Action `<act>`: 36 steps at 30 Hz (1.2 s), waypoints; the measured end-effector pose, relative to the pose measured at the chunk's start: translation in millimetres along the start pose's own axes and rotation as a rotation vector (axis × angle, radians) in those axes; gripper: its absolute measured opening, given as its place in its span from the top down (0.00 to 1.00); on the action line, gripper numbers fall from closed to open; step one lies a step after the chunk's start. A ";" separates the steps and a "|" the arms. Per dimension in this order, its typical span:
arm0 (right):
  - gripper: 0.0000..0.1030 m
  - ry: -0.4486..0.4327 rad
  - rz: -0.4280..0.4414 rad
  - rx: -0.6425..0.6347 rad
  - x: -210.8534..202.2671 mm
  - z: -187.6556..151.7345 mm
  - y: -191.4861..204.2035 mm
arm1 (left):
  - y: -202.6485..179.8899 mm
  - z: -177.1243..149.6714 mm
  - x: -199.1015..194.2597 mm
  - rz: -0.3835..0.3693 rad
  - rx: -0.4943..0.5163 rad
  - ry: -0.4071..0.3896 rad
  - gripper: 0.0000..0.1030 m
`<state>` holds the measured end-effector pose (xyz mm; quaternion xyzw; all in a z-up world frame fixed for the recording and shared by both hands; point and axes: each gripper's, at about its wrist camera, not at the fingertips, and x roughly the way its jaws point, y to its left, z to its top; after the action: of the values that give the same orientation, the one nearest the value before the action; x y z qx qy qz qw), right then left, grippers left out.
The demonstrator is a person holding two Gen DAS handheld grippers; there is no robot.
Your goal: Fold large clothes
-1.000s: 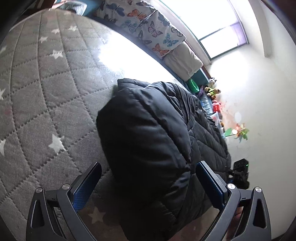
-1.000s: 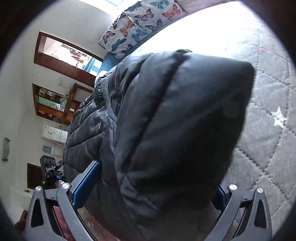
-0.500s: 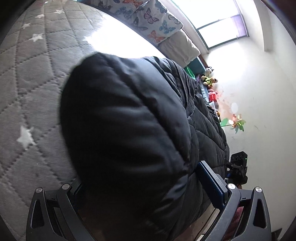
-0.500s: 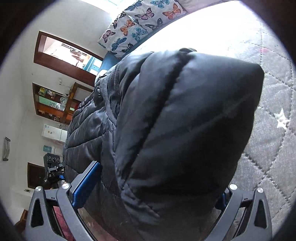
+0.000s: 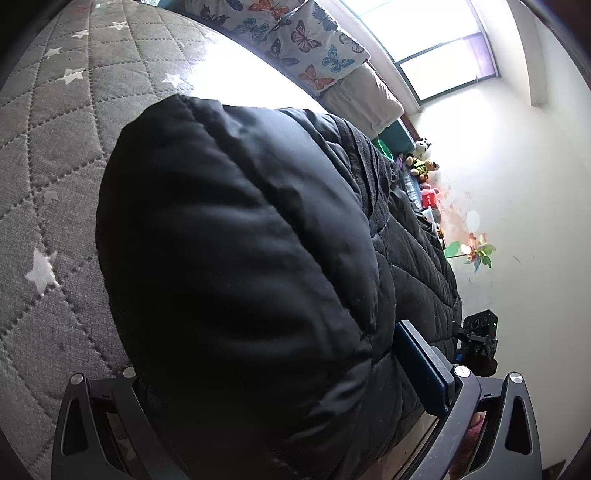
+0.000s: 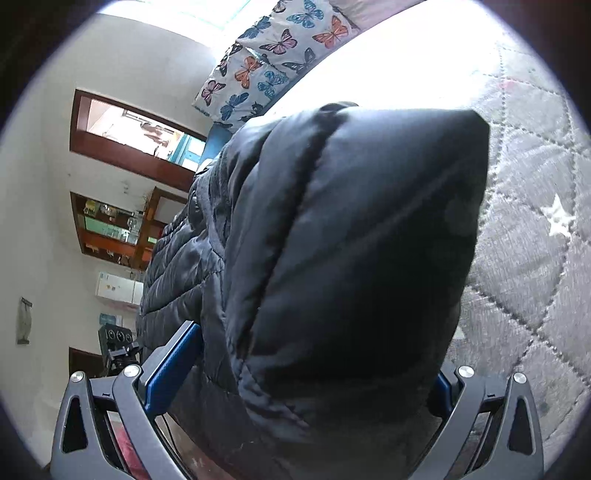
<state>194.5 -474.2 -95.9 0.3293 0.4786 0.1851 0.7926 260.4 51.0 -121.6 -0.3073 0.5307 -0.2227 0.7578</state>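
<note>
Both grippers, left (image 5: 280, 402) and right (image 6: 295, 391), stand wide, straddling jacket (image 5: 236, 258) hem, unclenched. Puffy, slick, light: pinch deep at seams.

Bedroom with daylight flooding in over a quilted bed

A grey quilted mattress (image 5: 55, 155) with white stars is spreading out ahead of both grippers, sunlight blazing across its far part. Butterfly-print pillows (image 5: 306, 48) and a beige pillow (image 5: 364, 99) are lying at its far edge below a bright window (image 5: 436, 33). Stuffed toys (image 5: 421, 162) and a paper pinwheel (image 5: 476, 253) are sitting against the white wall (image 5: 524, 184) to the right. Left of the right gripper, a wooden-framed opening (image 6: 125, 136), wooden shelves (image 6: 110, 229) and a white fridge (image 6: 118, 288) are showing.
</note>
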 end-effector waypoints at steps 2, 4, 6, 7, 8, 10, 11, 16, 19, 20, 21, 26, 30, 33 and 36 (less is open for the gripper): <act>0.00 0.012 -0.020 -0.035 0.0 0.0 2.6 | 0.5 1.8 0.0 0.001 0.007 0.014 0.00; 0.00 0.022 -0.028 -0.033 0.8 1.7 4.6 | 1.1 5.0 -0.4 0.004 -0.003 0.025 0.00; 0.00 0.036 -0.026 -0.036 2.8 4.8 6.4 | -1.7 8.1 2.1 0.017 -0.008 0.037 0.00; 0.00 0.042 -0.030 -0.040 4.6 6.3 9.4 | -3.0 9.8 4.0 0.029 -0.005 0.039 0.00; 0.00 0.047 -0.032 -0.048 6.1 6.3 11.3 | -5.2 10.1 5.1 0.034 0.002 0.037 0.00; 0.00 0.045 -0.043 -0.087 8.5 6.7 16.3 | -8.8 10.8 7.0 0.037 -0.002 0.022 0.00; 0.00 0.043 -0.044 -0.094 10.3 8.3 18.0 | -11.5 10.4 6.5 0.041 0.005 0.003 0.00; 0.26 -0.012 -0.073 -0.179 -8.6 1.4 32.7 | -40.7 1.4 -5.9 0.102 0.109 -0.068 0.22; 0.44 -0.043 -0.091 -0.227 -21.7 -4.0 49.9 | -69.7 -3.1 -14.1 0.159 0.193 -0.112 0.34; 0.46 -0.056 -0.107 -0.256 -27.2 -7.0 57.9 | -80.6 -5.3 -17.2 0.174 0.223 -0.129 0.36; 0.47 -0.067 -0.115 -0.272 -29.8 -9.1 63.2 | -88.4 -6.9 -19.6 0.179 0.239 -0.141 0.37; 0.52 -0.123 -0.117 -0.303 -61.5 -13.4 74.5 | -136.9 -10.9 -24.7 0.161 0.305 -0.162 0.40; 0.52 -0.167 -0.140 -0.305 -91.7 -13.6 71.2 | -190.1 -11.2 -8.2 0.132 0.368 -0.141 0.40; 0.52 -0.207 -0.174 -0.305 -123.0 -12.0 63.8 | -241.1 -12.0 12.8 0.108 0.417 -0.125 0.40; 0.52 -0.258 -0.220 -0.299 -160.8 -5.8 52.1 | -291.4 -12.7 45.2 0.069 0.458 -0.102 0.41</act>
<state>114.4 -532.9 41.1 0.1747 0.3735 0.1228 0.9027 260.4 -189.3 49.8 -0.1198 0.4375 -0.2954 0.8408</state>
